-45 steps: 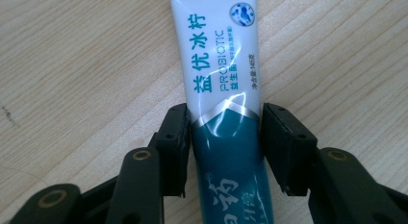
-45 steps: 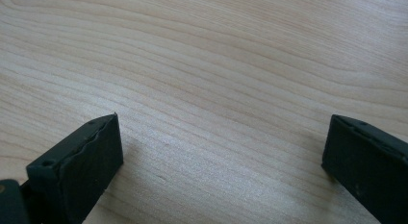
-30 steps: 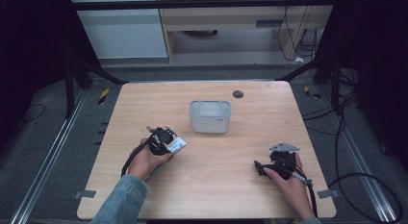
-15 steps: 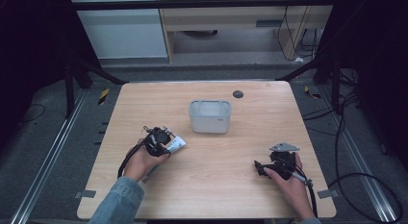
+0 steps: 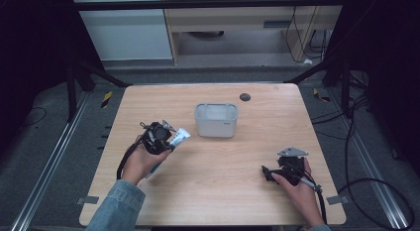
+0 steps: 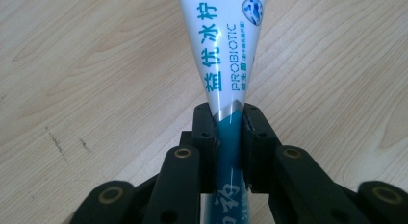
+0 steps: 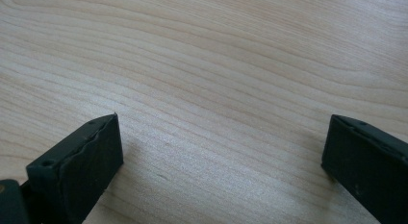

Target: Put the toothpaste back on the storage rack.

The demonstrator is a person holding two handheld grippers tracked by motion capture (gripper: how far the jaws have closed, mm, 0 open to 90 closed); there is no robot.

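Table [image 5: 223, 191]: light wood, grey bin [image 5: 216, 120] near its middle.
Tube [image 6: 222, 51]: white and teal, "PROBIOTIC" print legible in the left gripper view; lifted left of the bin.
Left gripper [image 5: 166, 138]: jaws clamped on the tube.
Right gripper [image 5: 267, 172]: jaws wide apart over bare wood.

Wooden table [image 5: 213, 191], person's forearms enter from the bottom edge. Left gripper [image 5: 171, 140] clamps a white-and-teal tube [image 5: 179, 137], tube end pointing toward a grey rectangular bin [image 5: 216, 120] near table centre. Right gripper [image 5: 266, 172] low at right, near the table top. Small dark disc [image 5: 244, 97] at far edge.
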